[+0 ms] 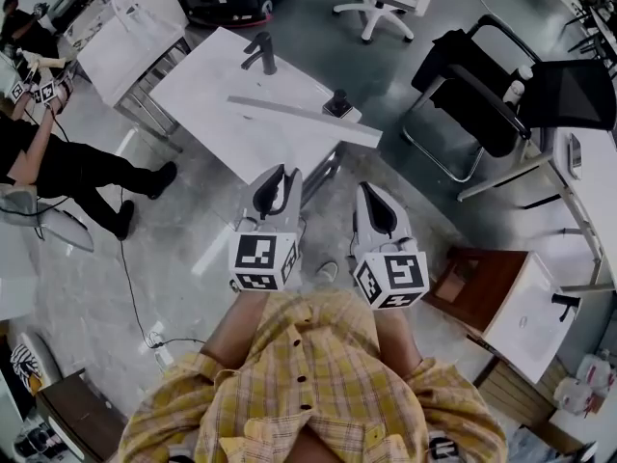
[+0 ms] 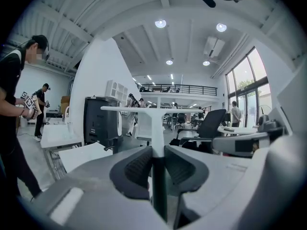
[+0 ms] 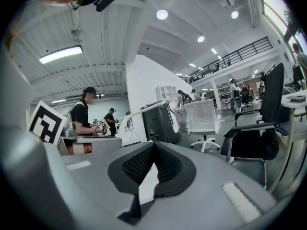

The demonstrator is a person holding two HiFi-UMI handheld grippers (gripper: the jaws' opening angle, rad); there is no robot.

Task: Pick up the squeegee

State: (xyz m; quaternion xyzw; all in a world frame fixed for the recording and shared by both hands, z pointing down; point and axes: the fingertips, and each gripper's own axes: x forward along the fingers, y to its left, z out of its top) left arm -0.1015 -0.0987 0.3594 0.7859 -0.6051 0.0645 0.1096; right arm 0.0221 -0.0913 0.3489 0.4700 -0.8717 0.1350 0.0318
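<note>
Squeegee [image 2: 156, 121]: T-shaped, stiff, probably light; the long blade may swing. Left gripper [image 2: 157, 152] jaws clamp its handle. Best hold: mid-handle. Right gripper [image 3: 153, 146] jaws closed, empty.

A white table [image 1: 207, 90] on the grey floor [image 1: 174, 278] bears a black tap-shaped fixture [image 1: 260, 53] and a small black knob [image 1: 337, 102].

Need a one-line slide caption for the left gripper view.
Left gripper clamps the white squeegee by its handle, blade held level.
</note>
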